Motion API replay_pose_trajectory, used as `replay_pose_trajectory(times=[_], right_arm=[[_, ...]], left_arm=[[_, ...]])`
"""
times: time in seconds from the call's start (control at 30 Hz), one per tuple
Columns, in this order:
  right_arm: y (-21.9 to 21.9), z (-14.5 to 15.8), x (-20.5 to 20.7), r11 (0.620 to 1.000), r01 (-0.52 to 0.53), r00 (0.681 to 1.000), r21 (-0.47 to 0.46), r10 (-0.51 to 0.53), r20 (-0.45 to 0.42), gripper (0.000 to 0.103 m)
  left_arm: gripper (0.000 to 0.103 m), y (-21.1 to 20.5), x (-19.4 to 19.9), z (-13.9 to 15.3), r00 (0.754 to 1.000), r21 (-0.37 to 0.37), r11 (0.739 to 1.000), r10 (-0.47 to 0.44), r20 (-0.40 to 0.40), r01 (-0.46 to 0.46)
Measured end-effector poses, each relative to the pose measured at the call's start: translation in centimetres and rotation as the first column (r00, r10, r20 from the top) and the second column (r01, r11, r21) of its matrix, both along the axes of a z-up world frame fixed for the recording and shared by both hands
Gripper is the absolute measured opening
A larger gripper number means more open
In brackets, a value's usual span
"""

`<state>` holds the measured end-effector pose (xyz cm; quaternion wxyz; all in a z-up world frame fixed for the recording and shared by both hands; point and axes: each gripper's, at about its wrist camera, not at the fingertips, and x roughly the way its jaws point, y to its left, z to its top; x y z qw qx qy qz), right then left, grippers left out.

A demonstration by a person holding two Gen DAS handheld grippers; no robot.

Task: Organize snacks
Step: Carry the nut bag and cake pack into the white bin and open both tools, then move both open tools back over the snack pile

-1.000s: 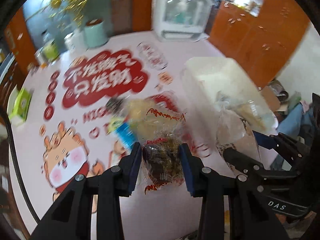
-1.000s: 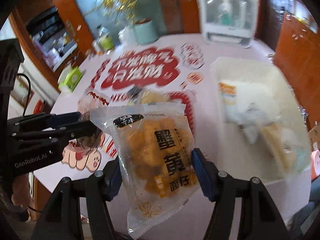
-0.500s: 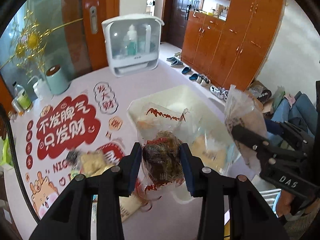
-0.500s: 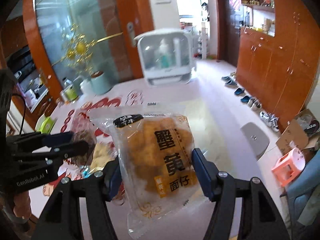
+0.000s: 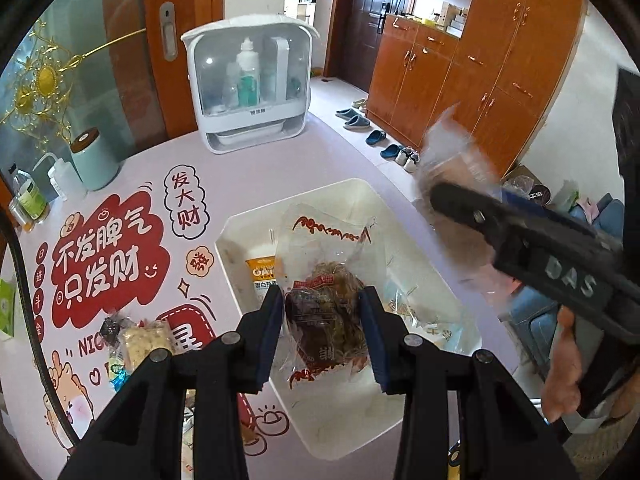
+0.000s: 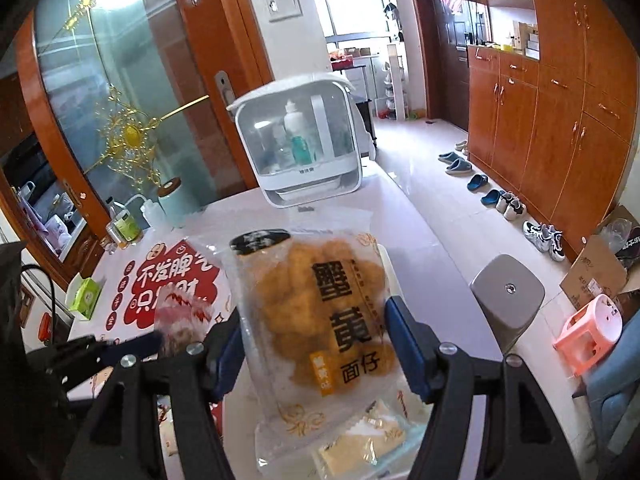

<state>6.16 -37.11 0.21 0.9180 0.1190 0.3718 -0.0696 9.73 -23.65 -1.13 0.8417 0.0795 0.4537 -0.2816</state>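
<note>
My left gripper (image 5: 324,334) is shut on a clear packet of dark brown snack (image 5: 326,316) and holds it above the white plastic bin (image 5: 352,432). The bin holds several packets, one with an orange label (image 5: 262,270). My right gripper (image 6: 314,350) is shut on a clear packet of golden fried snack (image 6: 320,316) with black Chinese writing. It shows blurred in the left wrist view (image 5: 460,184), above the bin's right rim. The left gripper shows at the lower left of the right wrist view (image 6: 132,346).
Loose snack packets (image 5: 140,340) lie on the table mat left of the bin. A white cabinet with bottles (image 5: 248,88), a mint canister (image 5: 94,158) and bottles (image 5: 28,200) stand at the table's far side. A grey stool (image 6: 508,296) stands beyond the table's right edge.
Both grippers have swung right and up from over the mat to over the bin, each still gripping its packet. The right gripper is still moving.
</note>
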Motion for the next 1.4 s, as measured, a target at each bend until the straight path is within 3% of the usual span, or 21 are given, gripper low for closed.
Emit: replay_pose_trajectory(times=[0.17, 0.23, 0.27, 0.3, 0.43, 0.83, 1.4], right_arm=[[-0.3, -0.1, 2.4, 0.998, 0.012, 0.999, -0.069, -0.009, 0.038, 0.064], [-0.4, -0.2, 3.4, 0.997, 0.009, 0.999, -0.077, -0.006, 0.037, 0.064], [-0.4, -0.4, 4.0, 0.998, 0.006, 1.0, -0.066, -0.004, 0.025, 0.064], [-0.5, -0.4, 4.3, 0.999, 0.005, 1.0, -0.053, -0.004, 0.019, 0.064], [-0.3, -1.0, 5.1, 1.0, -0.008, 1.0, -0.008, 0.008, -0.001, 0.065], [0.2, -2.3, 4.4, 1.0, -0.021, 0.999, 0.007, 0.021, -0.038, 0.065], [1.5, -3.5, 1.9, 0.999, -0.023, 0.997, 0.023, 0.024, -0.073, 0.065]], left_arm=[[0.039, -1.0, 1.2, -1.1, 1.0, 0.029, 0.999, 0.022, 0.003, -0.022], [0.056, -1.2, 1.4, -1.2, 1.0, 0.038, 0.999, 0.024, 0.018, -0.025], [0.079, -1.3, 1.5, -1.3, 0.999, 0.049, 0.998, 0.026, 0.028, -0.027], [0.092, -1.3, 1.6, -1.3, 0.999, 0.054, 0.998, 0.031, 0.041, -0.033], [0.092, -0.9, 1.4, -1.2, 0.995, 0.085, 0.995, 0.045, 0.085, -0.052], [0.092, 1.2, 1.3, -1.2, 0.992, 0.091, 0.99, 0.099, 0.077, -0.106], [0.092, 3.0, -1.9, -1.1, 0.992, 0.113, 0.989, 0.086, 0.095, -0.096]])
